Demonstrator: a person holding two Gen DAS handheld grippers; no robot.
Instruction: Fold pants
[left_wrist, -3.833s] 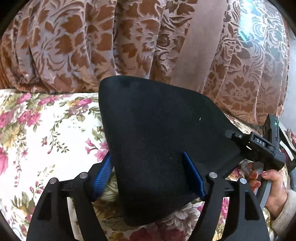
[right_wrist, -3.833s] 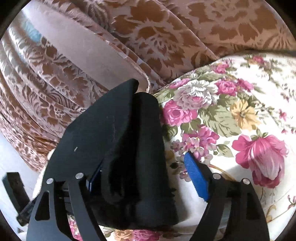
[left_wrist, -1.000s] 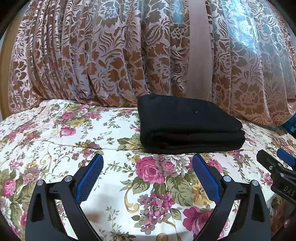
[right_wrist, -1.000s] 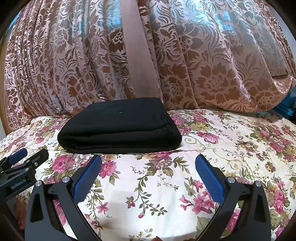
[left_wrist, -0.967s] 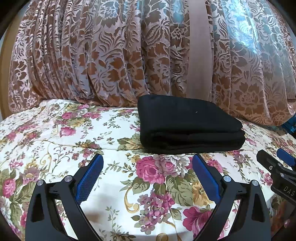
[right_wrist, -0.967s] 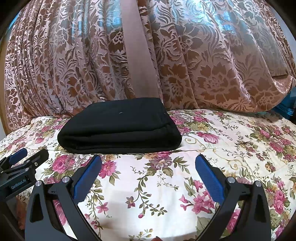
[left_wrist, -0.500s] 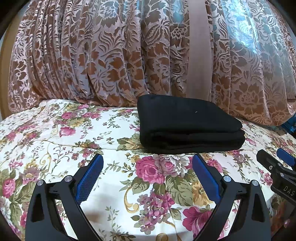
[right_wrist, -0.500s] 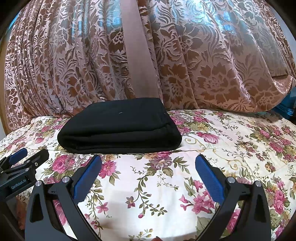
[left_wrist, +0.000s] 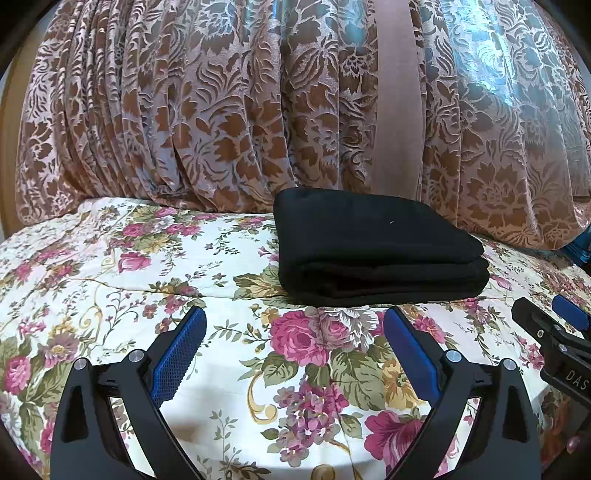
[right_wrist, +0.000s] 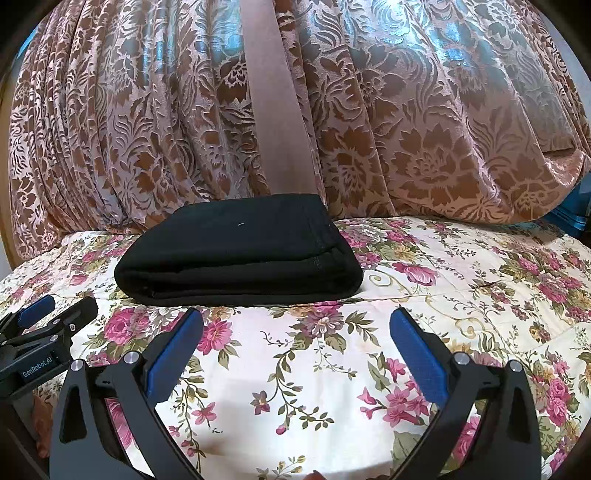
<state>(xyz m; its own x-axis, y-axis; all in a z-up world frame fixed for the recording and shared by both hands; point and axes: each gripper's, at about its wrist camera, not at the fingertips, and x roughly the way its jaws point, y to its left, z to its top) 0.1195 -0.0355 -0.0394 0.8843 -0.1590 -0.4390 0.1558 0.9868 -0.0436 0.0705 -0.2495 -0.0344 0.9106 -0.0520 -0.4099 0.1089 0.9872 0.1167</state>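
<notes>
The black fabric pants lie folded into a thick, flat rectangular stack on the cream bedspread printed with pink roses and green leaves. The stack sits toward the far edge of the bedspread, just in front of the pleated brown-and-pink floral curtain hanging behind it. I count several layers along the near edge of the fold, rounded and even. A tiny pale speck shows on the top layer.

My left gripper with black arms and blue textured pads is released, jaws spread wide, nothing between them, hovering over the bedspread near the pants but apart from them. My right gripper of the same build is likewise released and empty, short of the stack's near edge. Each wrist view catches the other gripper at its frame edge.
</notes>
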